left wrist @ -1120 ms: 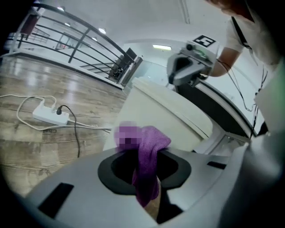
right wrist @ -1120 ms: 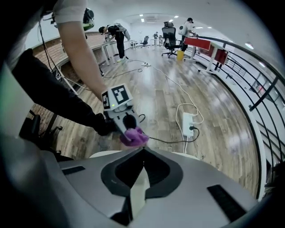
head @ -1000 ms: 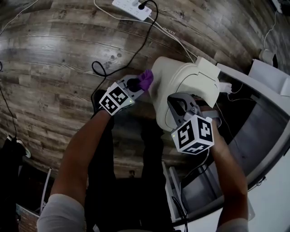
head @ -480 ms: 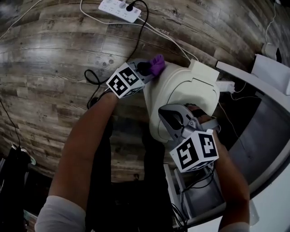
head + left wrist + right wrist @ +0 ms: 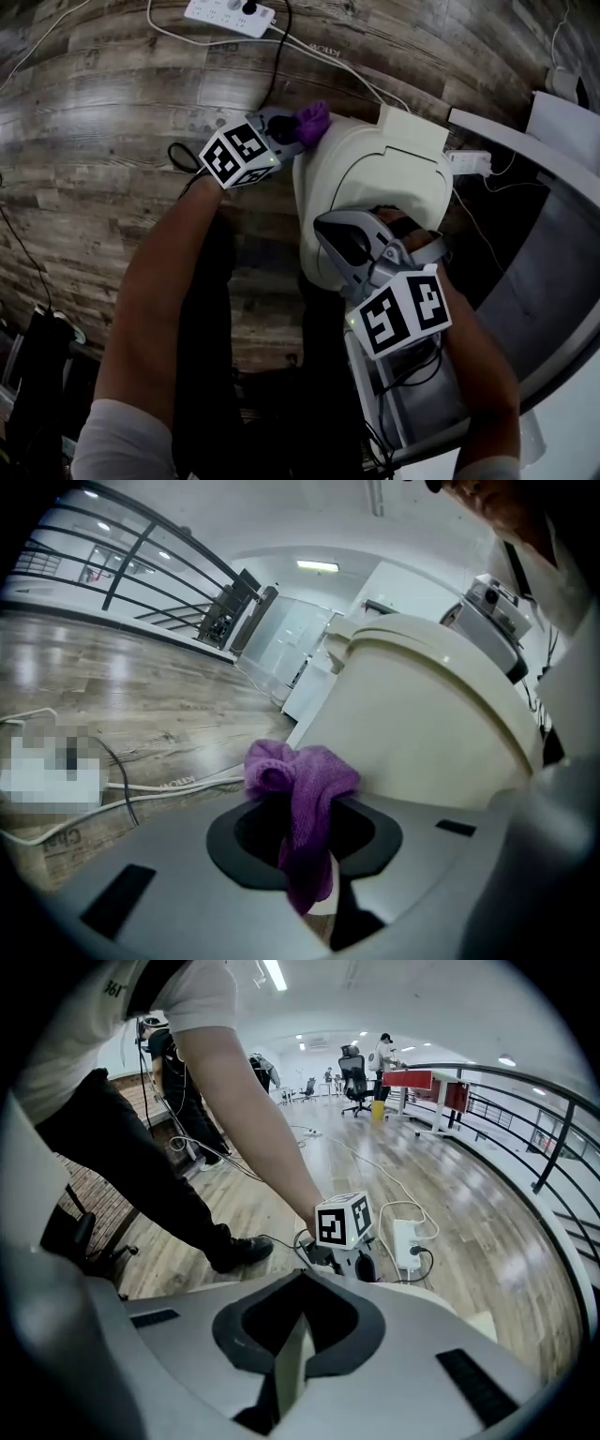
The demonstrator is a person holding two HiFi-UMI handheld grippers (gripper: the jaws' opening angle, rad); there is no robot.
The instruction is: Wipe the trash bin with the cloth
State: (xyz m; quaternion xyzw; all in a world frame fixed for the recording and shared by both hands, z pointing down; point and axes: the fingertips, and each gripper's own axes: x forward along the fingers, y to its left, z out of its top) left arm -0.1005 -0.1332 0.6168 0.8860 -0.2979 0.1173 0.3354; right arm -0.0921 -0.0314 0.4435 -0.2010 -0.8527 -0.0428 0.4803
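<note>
Holding the purple cloth (image 5: 314,120) against the trash bin (image 5: 375,178), left gripper (image 5: 298,129) fingers clamp it; right gripper (image 5: 330,234) fingers grip the bin's edge.

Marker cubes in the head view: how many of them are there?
2. One cube rides on the left gripper, which holds the purple cloth by the trash bin; the other rides on the right gripper, nearer the camera. None seems hidden.

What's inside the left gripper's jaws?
A bunched purple cloth, clamped by the left gripper beside the trash bin. The clamped stretch itself is covered by the jaws.
</note>
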